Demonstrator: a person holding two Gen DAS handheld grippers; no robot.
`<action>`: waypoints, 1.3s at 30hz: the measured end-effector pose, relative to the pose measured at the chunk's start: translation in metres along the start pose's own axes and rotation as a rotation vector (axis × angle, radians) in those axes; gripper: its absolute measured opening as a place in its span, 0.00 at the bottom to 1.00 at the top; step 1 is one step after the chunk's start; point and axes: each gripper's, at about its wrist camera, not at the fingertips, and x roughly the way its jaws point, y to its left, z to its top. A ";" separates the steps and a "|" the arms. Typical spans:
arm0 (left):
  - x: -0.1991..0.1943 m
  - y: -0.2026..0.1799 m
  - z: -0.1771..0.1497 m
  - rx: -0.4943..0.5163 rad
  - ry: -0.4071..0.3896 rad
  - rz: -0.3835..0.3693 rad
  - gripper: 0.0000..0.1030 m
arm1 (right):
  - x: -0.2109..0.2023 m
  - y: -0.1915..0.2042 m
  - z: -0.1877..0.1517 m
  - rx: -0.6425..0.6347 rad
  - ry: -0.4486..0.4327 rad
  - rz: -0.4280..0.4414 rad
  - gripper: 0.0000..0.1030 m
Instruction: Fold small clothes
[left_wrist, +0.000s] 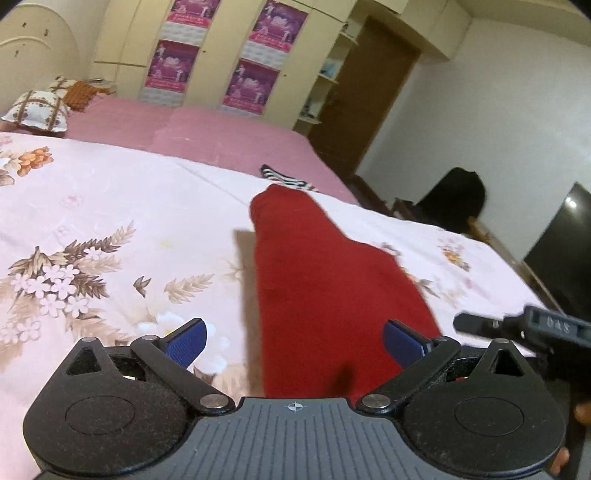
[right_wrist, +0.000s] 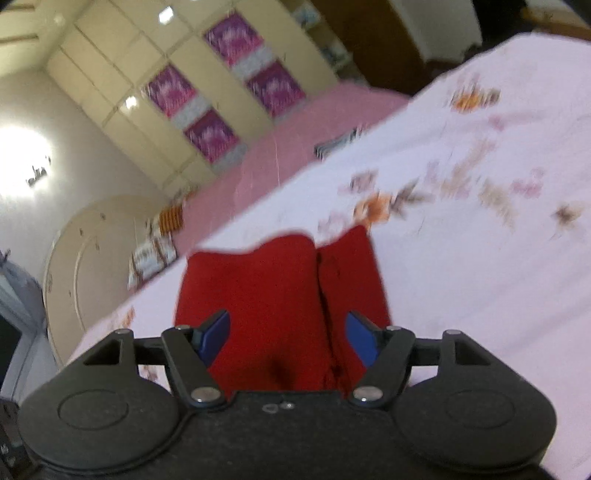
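— Can you read anything anywhere?
— Only one marking. In the left wrist view, the black body of the right claw (left_wrist: 561, 328) at the right edge carries raised characters that look like "04S"; blur keeps me from being sure.
— What about the posters (left_wrist: 173, 66) on the wardrobe doors?
— Purple and pink, with white bands of print underneath, but the print is too small and soft to read in either view.
— Any brand or number elsewhere?
— None legible.

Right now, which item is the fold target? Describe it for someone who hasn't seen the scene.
Find the bed's floral sheet. In front of both open grippers lies the red garment. It is plain solid red, unlike the small black-and-white striped piece beyond it.
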 end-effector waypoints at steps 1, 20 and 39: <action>0.006 0.001 -0.002 0.001 0.011 0.016 0.98 | 0.009 -0.001 -0.001 0.000 0.018 0.009 0.66; 0.030 -0.016 -0.001 -0.012 0.009 -0.010 0.98 | -0.003 0.028 -0.013 -0.181 -0.040 0.043 0.15; 0.038 -0.054 -0.027 0.108 0.132 0.019 0.98 | -0.053 0.013 -0.023 -0.220 -0.108 -0.124 0.26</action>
